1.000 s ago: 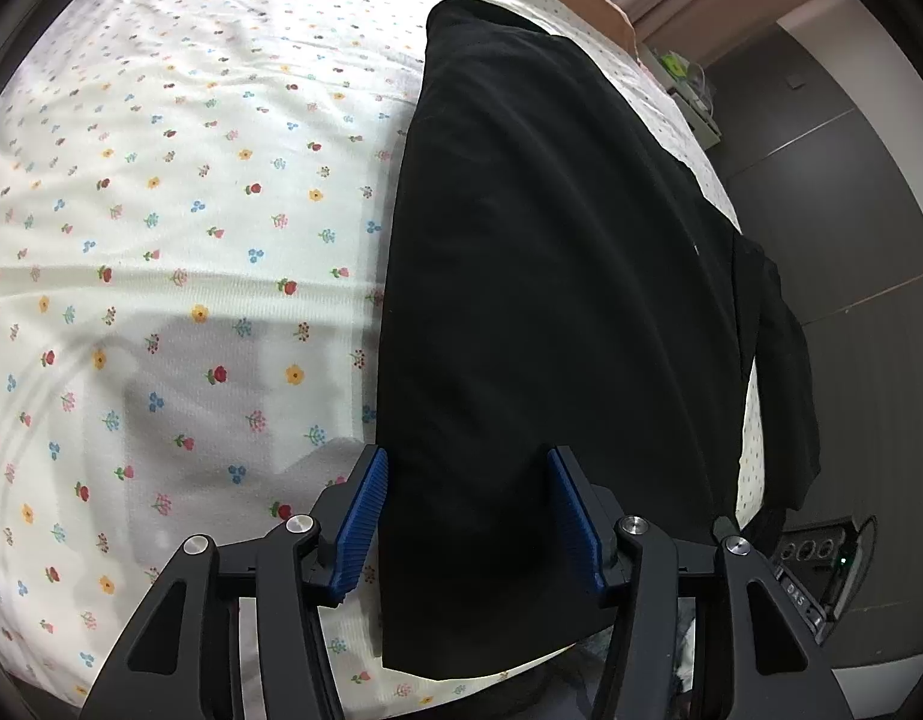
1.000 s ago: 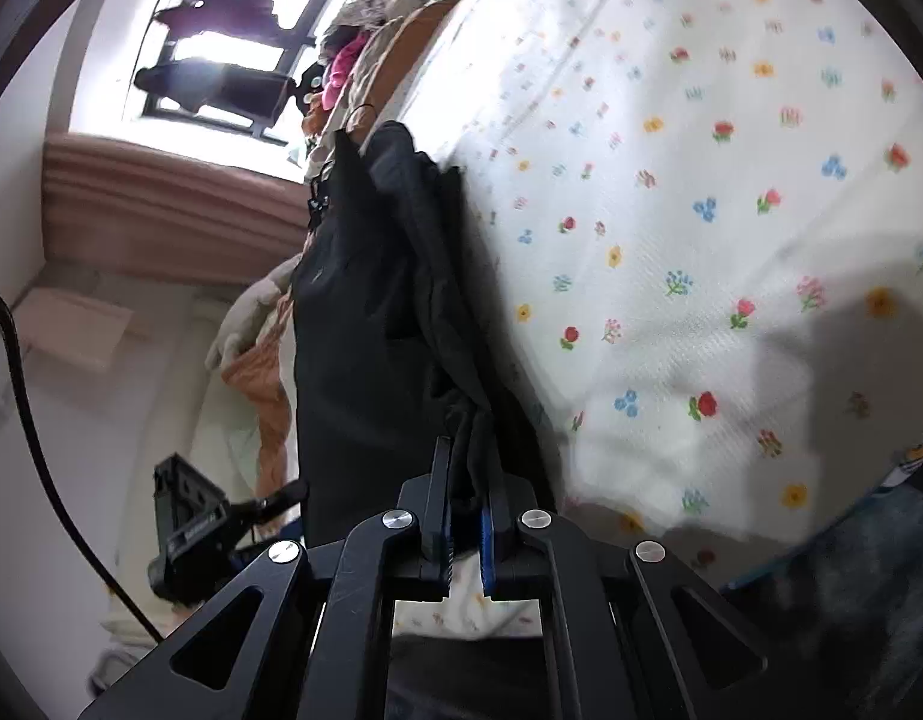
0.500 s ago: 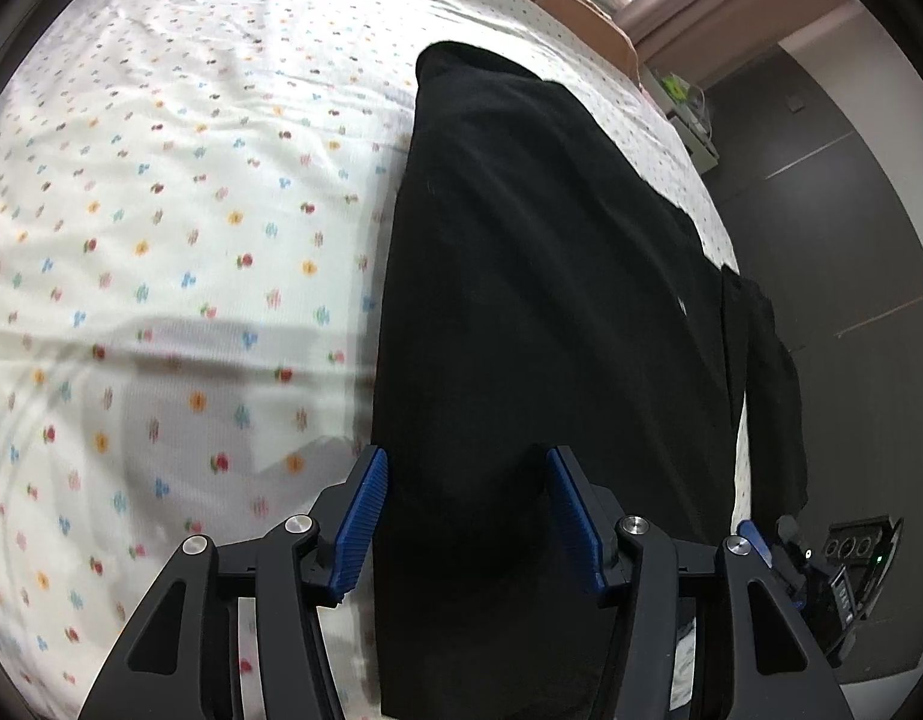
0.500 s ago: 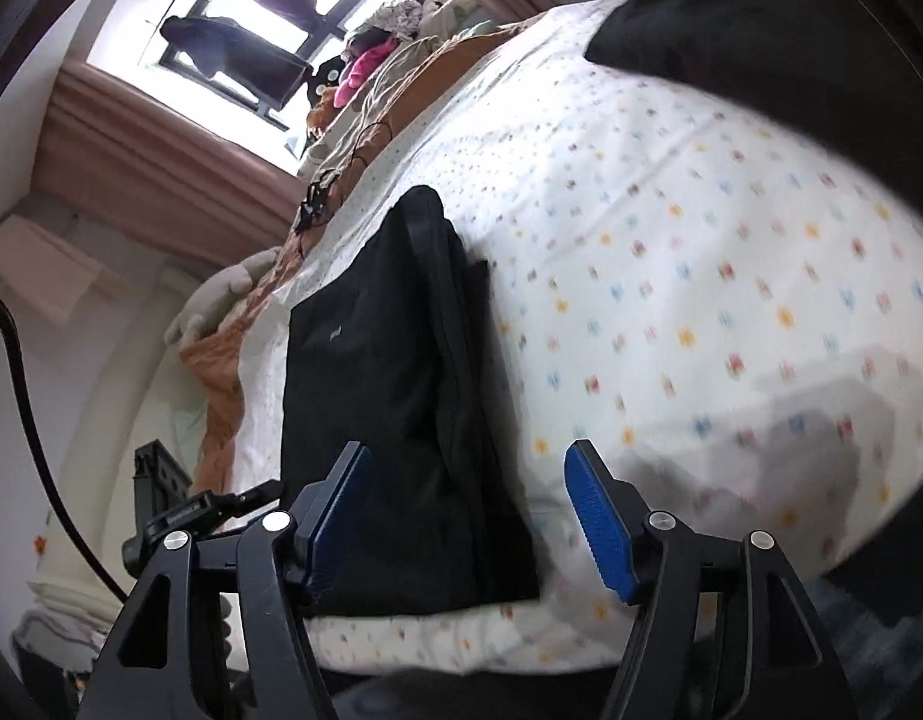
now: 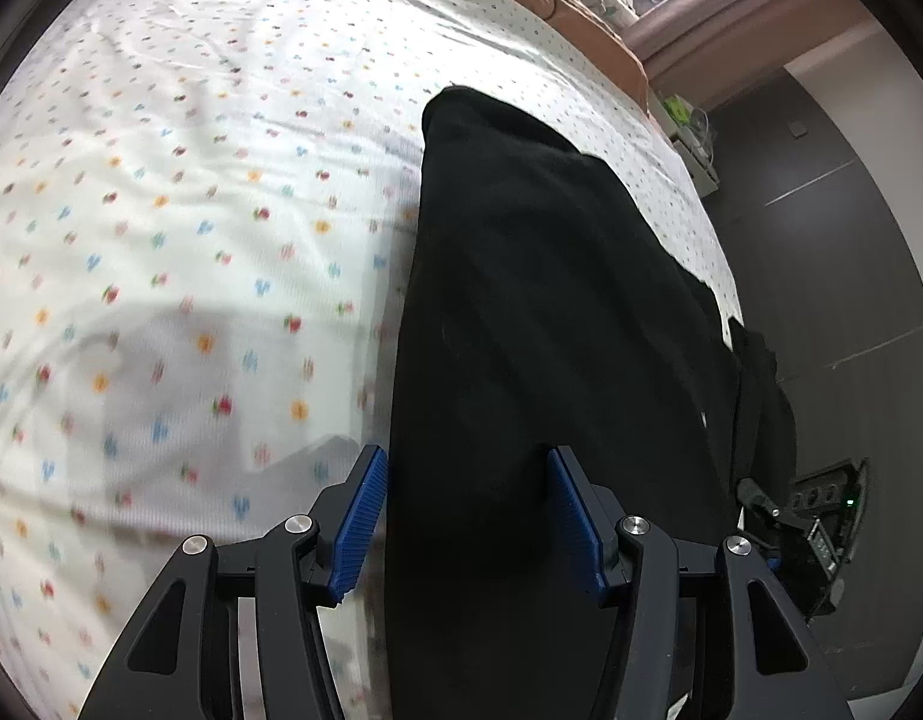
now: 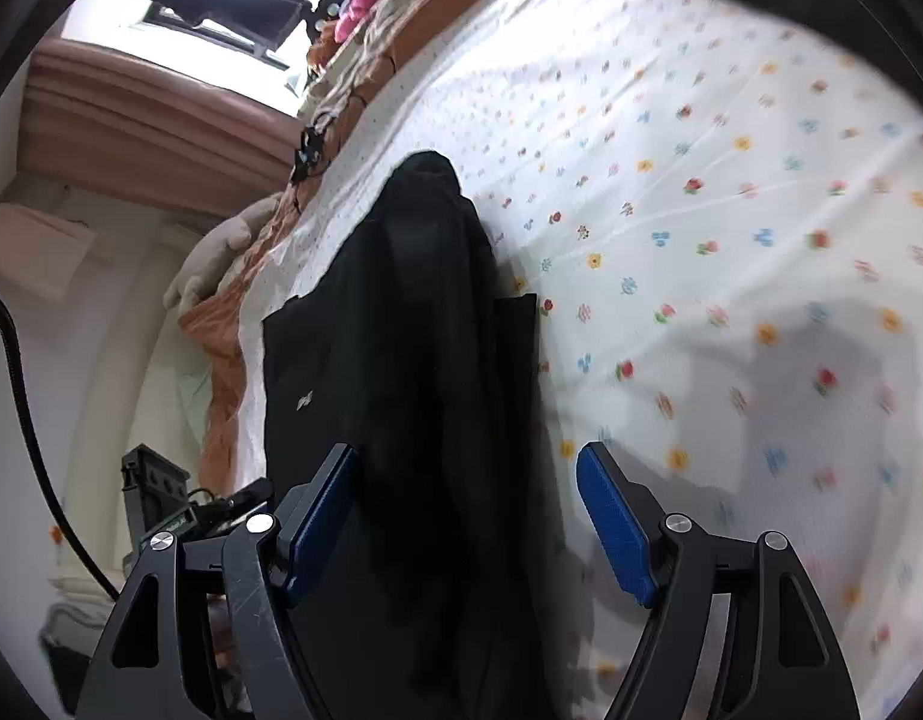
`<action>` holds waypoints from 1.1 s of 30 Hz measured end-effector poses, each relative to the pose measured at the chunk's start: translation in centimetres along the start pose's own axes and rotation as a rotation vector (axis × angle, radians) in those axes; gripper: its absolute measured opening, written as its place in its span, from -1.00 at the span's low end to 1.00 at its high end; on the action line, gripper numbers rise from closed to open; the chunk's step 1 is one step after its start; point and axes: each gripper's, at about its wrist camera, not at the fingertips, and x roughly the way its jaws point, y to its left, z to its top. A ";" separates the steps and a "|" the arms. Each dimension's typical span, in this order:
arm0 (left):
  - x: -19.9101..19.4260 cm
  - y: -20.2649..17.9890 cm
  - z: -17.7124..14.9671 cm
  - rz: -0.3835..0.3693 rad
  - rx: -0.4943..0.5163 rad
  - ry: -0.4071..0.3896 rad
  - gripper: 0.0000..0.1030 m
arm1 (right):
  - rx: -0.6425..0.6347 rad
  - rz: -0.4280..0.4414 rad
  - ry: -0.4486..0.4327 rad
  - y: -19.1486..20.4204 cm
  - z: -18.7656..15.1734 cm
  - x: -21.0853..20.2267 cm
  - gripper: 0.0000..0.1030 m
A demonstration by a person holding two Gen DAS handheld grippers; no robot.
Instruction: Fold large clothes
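A large black garment (image 5: 551, 330) lies lengthwise on a white flower-print bed sheet (image 5: 191, 210), folded into a long strip. My left gripper (image 5: 467, 516) is open above its near end, its blue pads on either side of the cloth. In the right wrist view the same garment (image 6: 413, 330) lies along the bed's left side, with a folded layer on top. My right gripper (image 6: 467, 516) is open and empty above its near end. The sheet (image 6: 731, 240) spreads to the right.
An orange-brown quilt (image 5: 581, 6) and heaped clothes lie at the far end of the bed. A dark wall and a power strip (image 5: 827, 492) are at the right of the left wrist view. A black device (image 6: 155, 492) and cable sit left of the bed.
My right gripper has let go of the black garment and opened wide, then pulled back above it. My left gripper stayed open and drew back along the garment.
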 end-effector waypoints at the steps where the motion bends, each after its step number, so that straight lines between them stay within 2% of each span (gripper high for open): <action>1: 0.3 0.0 0.6 -0.004 0.000 -0.001 0.11 | 0.009 0.012 0.014 -0.3 0.4 0.6 0.46; 10: 3.3 -0.3 5.4 -0.009 -0.002 -0.017 0.19 | 0.020 0.076 0.073 -1.2 3.2 2.8 0.46; 16: 4.8 -0.7 8.3 -0.023 -0.008 -0.020 0.20 | 0.025 0.134 0.112 -1.3 3.8 3.5 0.44; 22: 6.3 -1.0 10.5 0.009 -0.002 -0.017 0.25 | -0.002 0.128 0.145 -0.3 3.8 4.2 0.42; 24: 6.7 -1.0 10.5 0.023 0.008 -0.013 0.30 | -0.006 0.123 0.146 -0.2 3.7 4.1 0.42; 31: 5.3 0.4 8.3 -0.032 -0.026 0.004 0.30 | 0.002 0.133 0.156 -0.3 3.9 4.4 0.27; 33: 4.9 0.6 7.3 -0.057 -0.043 0.017 0.30 | 0.012 0.132 0.163 -0.2 4.1 4.6 0.15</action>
